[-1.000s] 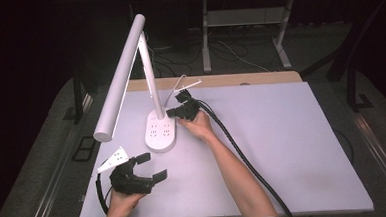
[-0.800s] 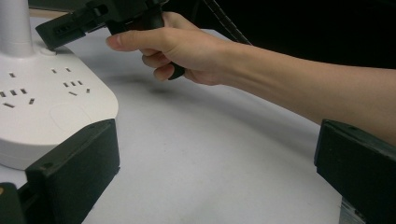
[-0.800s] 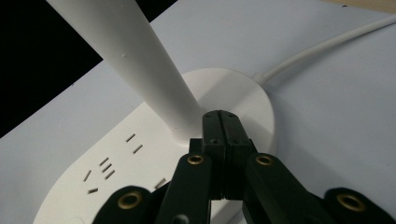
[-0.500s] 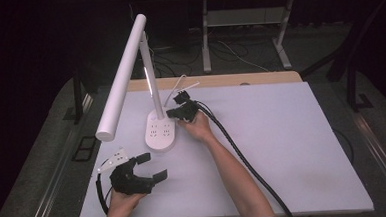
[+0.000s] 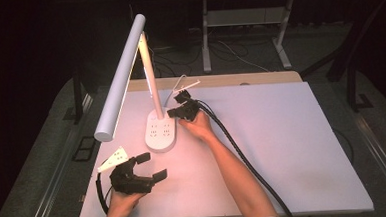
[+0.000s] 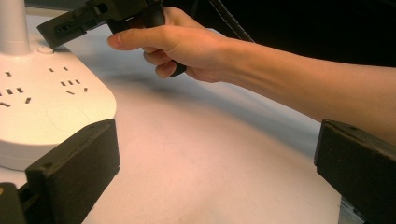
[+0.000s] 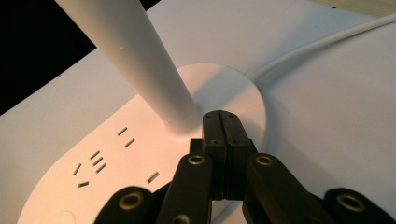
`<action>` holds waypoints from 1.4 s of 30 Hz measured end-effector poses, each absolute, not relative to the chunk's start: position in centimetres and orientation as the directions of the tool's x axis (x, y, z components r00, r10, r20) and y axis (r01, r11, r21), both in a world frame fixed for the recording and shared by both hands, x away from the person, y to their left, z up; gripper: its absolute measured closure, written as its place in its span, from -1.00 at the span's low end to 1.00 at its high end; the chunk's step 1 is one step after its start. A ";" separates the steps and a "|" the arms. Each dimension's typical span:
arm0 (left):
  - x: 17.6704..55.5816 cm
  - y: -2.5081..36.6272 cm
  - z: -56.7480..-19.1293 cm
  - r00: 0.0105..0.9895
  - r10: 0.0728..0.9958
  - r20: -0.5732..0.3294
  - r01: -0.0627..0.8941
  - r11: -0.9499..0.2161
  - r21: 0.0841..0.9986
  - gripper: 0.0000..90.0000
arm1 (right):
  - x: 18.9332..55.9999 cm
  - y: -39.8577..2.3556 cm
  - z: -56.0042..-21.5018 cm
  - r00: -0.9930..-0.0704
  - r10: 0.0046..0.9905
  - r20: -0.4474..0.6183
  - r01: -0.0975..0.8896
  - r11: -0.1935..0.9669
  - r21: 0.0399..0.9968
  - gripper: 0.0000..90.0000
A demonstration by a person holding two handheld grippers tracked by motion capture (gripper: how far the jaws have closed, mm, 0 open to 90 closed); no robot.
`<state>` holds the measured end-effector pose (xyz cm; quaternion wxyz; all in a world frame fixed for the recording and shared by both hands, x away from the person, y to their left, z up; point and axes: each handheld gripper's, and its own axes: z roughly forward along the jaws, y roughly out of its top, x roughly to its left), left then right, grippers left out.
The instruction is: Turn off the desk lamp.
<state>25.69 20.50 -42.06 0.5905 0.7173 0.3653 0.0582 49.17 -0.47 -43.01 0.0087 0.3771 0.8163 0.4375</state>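
two claws, right claw (image 7: 223, 122) closed at lamp base (image 7: 140, 154), left claw (image 5: 149, 167) apart

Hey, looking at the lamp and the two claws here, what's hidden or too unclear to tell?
- High view: the right claw tip at the lamp base is too small to show contact.
- Right gripper view: the shut jaws cover the spot beside the lamp stem; any button there is hidden.
- Right gripper view: the white cord is cut off by the edge.
- Left gripper view: the left claw is open; the picture's top edge cuts off the lamp's upper stem.
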 end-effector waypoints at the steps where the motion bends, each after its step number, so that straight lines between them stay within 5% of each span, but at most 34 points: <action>1: 25.7 20.5 -42.1 0.727 0.592 -0.347 0.455 -0.038 0.890 -1.00 | 49.2 -0.4 -43.1 -0.717 0.616 0.326 0.609 0.326 0.723 1.00; 42: 25.6 20.6 -42.1 0.723 0.594 -0.351 0.456 -0.030 0.890 -1.00 | 48.7 0.6 -43.0 -0.712 0.642 0.283 0.598 0.345 0.724 1.00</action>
